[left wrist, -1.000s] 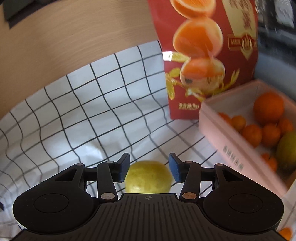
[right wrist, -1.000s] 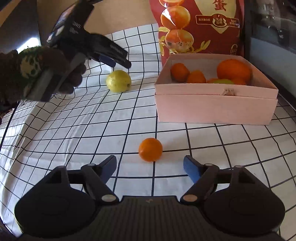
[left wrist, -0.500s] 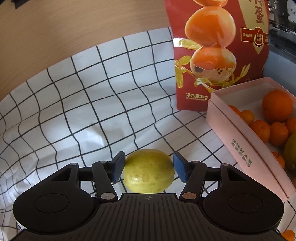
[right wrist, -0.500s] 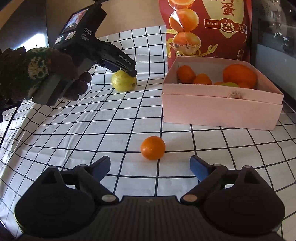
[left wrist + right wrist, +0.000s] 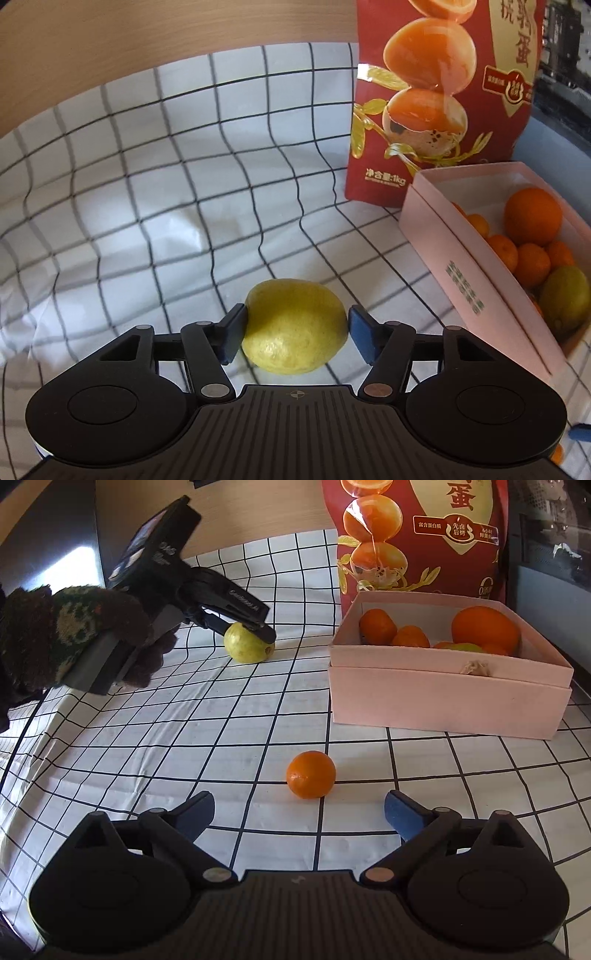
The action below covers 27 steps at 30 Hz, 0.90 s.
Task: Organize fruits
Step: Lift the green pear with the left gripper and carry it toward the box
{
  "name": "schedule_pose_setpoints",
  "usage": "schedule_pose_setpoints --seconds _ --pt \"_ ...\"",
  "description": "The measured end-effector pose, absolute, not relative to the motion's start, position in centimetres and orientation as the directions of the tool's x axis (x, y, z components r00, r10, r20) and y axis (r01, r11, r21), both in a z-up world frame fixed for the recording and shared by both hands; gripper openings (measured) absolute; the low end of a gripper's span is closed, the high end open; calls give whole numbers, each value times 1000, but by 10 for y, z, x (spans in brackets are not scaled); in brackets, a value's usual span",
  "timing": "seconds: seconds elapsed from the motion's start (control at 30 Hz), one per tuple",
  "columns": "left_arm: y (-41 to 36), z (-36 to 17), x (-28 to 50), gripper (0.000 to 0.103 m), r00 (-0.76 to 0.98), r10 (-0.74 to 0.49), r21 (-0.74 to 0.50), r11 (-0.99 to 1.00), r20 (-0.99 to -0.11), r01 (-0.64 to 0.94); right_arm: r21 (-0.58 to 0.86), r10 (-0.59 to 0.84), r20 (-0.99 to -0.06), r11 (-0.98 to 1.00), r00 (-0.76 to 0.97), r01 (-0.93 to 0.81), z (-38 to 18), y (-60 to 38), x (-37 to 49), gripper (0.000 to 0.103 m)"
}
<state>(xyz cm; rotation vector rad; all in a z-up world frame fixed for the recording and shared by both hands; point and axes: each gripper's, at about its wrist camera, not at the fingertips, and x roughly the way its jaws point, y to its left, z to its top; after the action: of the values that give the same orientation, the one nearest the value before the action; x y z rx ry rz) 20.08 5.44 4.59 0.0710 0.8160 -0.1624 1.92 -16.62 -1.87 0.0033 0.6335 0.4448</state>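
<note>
Domestic setting, most likely a home dining or kitchen table. Evidence: white tablecloth (image 5: 207, 746) with black grid lines, rumpled ahead and left of the left gripper; pale wood-grain wall or board (image 5: 147, 40) behind the cloth's far edge; large red retail food bag (image 5: 417, 535) printed with egg pictures and Chinese text, standing ahead and right of both grippers; pink cardboard box (image 5: 443, 698) in front of the bag, reused to hold household fruit; loose orange (image 5: 311, 774) on the cloth just ahead of the right gripper.
</note>
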Motion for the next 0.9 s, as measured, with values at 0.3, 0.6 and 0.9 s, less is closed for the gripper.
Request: schedule_pose_setpoints --seconds 0.3,0.6,0.9 --pt "56 63 105 26 677 -285 -235 958 -678 167 130 405 -576 903 710 -409 -18 -166 20 101" --pt "70 63 70 21 727 -204 -221 972 -656 74 -21 327 -643 896 692 -443 -19 -145 21 103" --pt "94 58 55 29 739 -144 -226 974 -658 -12 -10 408 -620 850 671 -526 17 -130 28 97"
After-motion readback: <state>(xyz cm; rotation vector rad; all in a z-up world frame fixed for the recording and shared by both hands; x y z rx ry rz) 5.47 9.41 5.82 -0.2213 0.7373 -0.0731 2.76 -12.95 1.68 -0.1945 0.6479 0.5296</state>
